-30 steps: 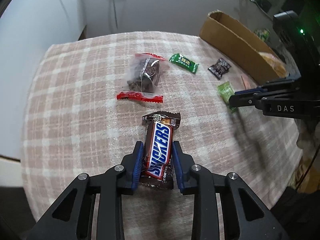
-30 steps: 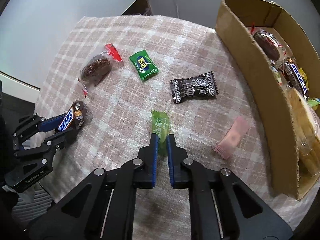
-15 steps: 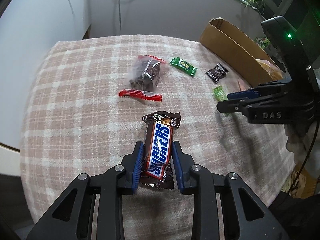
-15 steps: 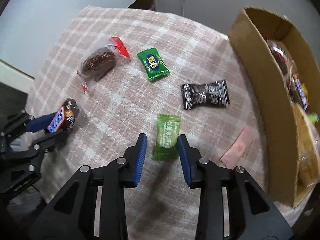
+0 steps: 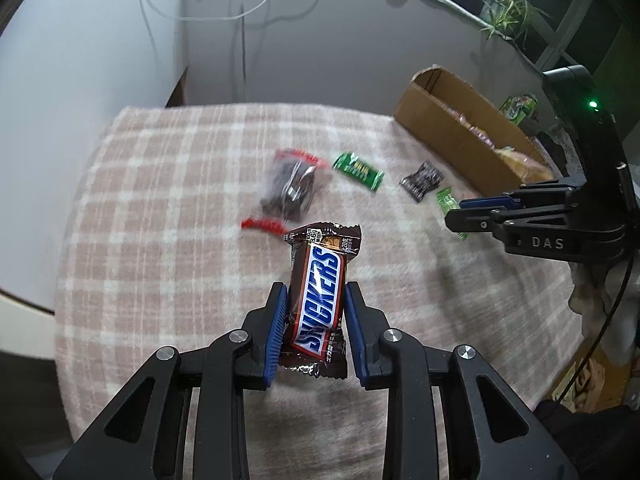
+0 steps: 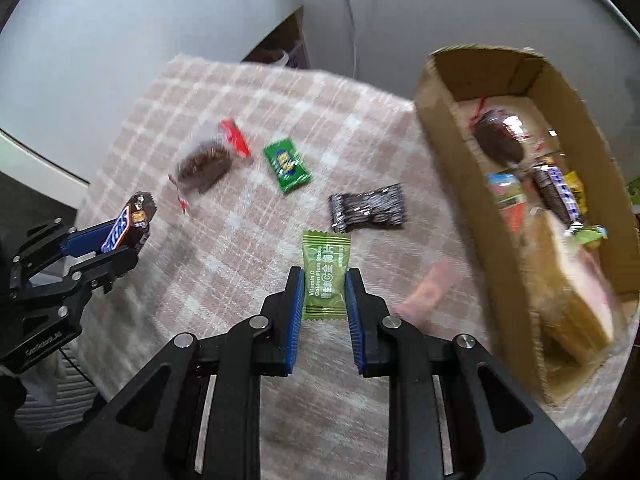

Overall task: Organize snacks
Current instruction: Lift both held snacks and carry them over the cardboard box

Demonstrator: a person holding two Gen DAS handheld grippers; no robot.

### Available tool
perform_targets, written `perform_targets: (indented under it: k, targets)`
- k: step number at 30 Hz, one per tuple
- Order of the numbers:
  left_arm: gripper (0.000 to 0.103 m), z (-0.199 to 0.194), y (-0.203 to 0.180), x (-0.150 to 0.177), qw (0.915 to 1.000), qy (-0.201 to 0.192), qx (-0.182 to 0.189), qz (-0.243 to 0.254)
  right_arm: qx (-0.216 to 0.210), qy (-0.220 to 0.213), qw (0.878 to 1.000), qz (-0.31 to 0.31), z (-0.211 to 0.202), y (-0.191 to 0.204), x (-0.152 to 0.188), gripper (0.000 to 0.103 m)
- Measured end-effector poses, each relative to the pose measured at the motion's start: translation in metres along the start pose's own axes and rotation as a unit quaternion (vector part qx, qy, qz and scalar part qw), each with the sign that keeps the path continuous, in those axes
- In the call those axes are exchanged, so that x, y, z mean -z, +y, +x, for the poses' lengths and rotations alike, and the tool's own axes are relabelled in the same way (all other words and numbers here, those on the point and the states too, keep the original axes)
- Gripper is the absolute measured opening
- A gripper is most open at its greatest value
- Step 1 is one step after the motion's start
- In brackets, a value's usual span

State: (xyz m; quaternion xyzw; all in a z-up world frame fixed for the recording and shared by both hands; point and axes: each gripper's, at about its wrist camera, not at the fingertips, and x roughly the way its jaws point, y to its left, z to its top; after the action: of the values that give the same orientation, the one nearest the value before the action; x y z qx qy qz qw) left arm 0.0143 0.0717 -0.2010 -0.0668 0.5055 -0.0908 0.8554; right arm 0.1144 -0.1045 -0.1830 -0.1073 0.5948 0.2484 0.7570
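Observation:
My left gripper (image 5: pixel 314 300) is shut on a Snickers bar (image 5: pixel 318 300) and holds it above the checked tablecloth; it also shows in the right wrist view (image 6: pixel 124 228). My right gripper (image 6: pixel 324 284) is shut on a light green plum-slice packet (image 6: pixel 325 276), raised off the cloth; the packet also shows in the left wrist view (image 5: pixel 448 202). A cardboard box (image 6: pixel 460 168) with several snacks inside stands at the right.
On the cloth lie a clear bag with a dark cake (image 6: pixel 204 160), a dark green packet (image 6: pixel 288 166), a black packet (image 6: pixel 368 208) and a pink packet (image 6: pixel 428 292). The table edge runs along the left. A wall and cables are behind.
My right gripper opened, then shut on the light green packet and lifted it. My left gripper rose with the Snickers bar. Both views now look from higher up.

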Motion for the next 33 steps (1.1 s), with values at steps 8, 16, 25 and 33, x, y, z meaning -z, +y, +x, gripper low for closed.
perform_targets:
  k: [8,16,25,33]
  targets:
    - [0.027,-0.009,-0.026,-0.034,0.9993,-0.025,0.011,0.024,0.004,-0.052,0.998,0.036,-0.057,-0.043,0.001,0.021]
    - [0.027,-0.005,-0.056,-0.078,0.9974,-0.046,0.023,0.051,0.032,-0.084,0.993,0.071,-0.086,-0.088,-0.010,0.021]
    - [0.027,0.013,-0.096,-0.121,0.9946,-0.054,0.036,0.080,0.061,-0.097,0.988,0.107,-0.098,-0.142,-0.015,0.021]
    - [0.027,0.030,-0.128,-0.147,0.9922,-0.054,0.044,0.103,0.074,-0.088,0.985,0.126,-0.088,-0.178,-0.018,0.022]
